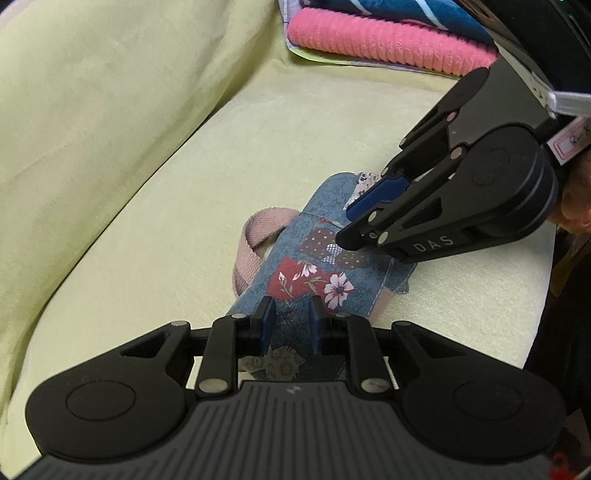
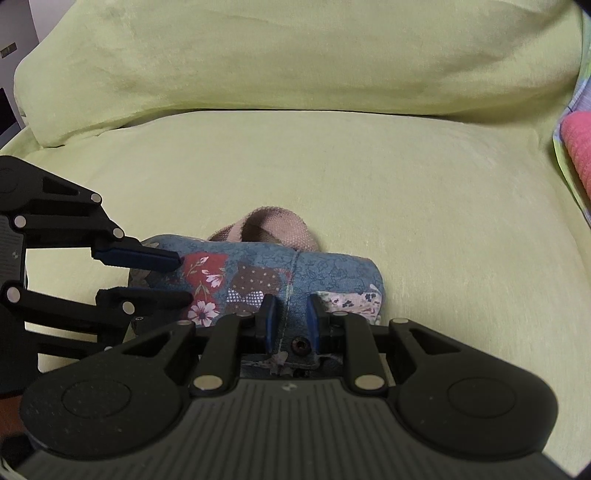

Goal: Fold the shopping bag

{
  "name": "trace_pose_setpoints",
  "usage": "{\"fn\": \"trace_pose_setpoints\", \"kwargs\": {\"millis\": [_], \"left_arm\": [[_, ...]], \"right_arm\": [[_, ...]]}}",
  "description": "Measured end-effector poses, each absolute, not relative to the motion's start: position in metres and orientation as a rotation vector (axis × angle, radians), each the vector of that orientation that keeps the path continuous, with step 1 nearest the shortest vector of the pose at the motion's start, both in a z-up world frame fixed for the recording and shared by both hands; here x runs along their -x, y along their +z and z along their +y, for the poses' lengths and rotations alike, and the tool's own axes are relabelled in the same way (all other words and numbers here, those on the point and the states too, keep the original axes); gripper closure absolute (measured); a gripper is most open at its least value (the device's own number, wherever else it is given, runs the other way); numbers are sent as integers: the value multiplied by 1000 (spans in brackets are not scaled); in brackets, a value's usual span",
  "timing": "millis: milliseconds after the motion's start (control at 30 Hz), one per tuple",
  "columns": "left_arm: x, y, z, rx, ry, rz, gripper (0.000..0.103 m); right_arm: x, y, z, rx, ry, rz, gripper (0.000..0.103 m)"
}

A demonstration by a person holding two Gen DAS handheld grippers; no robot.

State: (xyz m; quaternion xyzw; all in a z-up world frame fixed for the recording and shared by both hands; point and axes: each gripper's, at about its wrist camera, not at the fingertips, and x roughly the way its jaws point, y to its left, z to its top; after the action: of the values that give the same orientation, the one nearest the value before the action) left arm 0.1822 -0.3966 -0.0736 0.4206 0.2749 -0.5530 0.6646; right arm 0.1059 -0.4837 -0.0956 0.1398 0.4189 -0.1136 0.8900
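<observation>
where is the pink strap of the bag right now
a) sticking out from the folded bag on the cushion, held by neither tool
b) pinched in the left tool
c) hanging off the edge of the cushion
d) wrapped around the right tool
a: the strap loops out from the far side of the bag onto the cushion, while both tools sit at the patchwork cloth.

Seating surface: a sofa seat cushion (image 2: 406, 192) covered in pale yellow-green fabric. A back cushion (image 2: 295, 55) in the same fabric rises behind it, meeting it along a dark seam. At one end of the seat lies a stack of folded textiles: a pink ribbed towel (image 1: 388, 44) beneath a blue striped cloth (image 1: 388, 11). Lighting is even and soft.
</observation>
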Motion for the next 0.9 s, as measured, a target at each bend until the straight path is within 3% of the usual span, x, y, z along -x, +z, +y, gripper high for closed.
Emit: {"fn": "trace_pose_setpoints", "kwargs": {"millis": [900], "left_arm": [[-214, -81, -369, -817, -1488, 561, 83]], "right_arm": [[-112, -94, -460, -290, -419, 844, 85]]}}
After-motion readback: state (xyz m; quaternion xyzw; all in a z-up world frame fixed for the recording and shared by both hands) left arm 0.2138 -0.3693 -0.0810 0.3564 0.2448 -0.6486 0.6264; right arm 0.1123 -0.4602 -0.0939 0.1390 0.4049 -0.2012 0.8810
